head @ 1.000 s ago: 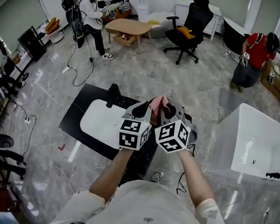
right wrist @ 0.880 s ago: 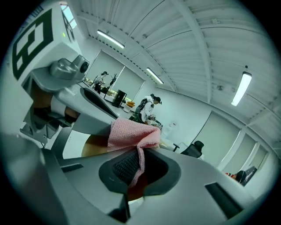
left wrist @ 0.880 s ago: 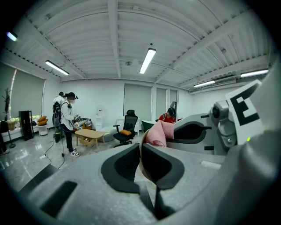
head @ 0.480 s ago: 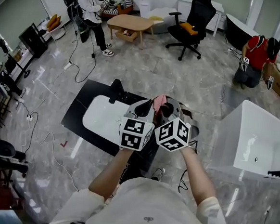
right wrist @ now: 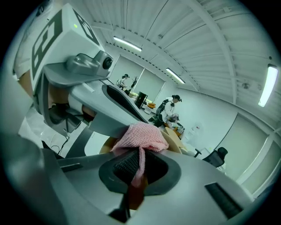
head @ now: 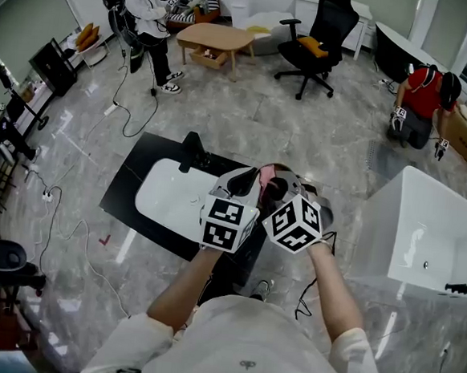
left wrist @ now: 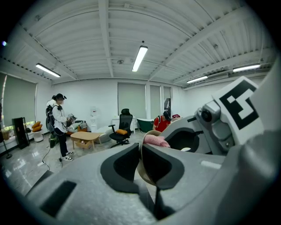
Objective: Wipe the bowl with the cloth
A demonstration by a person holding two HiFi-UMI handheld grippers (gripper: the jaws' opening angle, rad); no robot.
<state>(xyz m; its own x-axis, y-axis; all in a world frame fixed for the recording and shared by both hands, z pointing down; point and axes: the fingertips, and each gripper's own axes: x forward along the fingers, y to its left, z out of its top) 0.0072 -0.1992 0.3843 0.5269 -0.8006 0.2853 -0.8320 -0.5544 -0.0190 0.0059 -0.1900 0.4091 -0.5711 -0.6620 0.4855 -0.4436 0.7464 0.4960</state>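
Head view: left gripper (head: 246, 183) and right gripper (head: 275, 190) raised side by side, pink cloth (head: 268, 171) showing between them.

Left gripper view: jaws clamped on the rim of the bowl (left wrist: 145, 175); I judge this steadies it in mid-air.

Right gripper view: jaws pinch the cloth, bunched against the bowl's rim, placed for wiping.

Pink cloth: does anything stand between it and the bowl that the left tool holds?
Nothing visible does. The pink cloth, shut in the right tool, lies right at the rim of the bowl, which the left tool grips by its edge.
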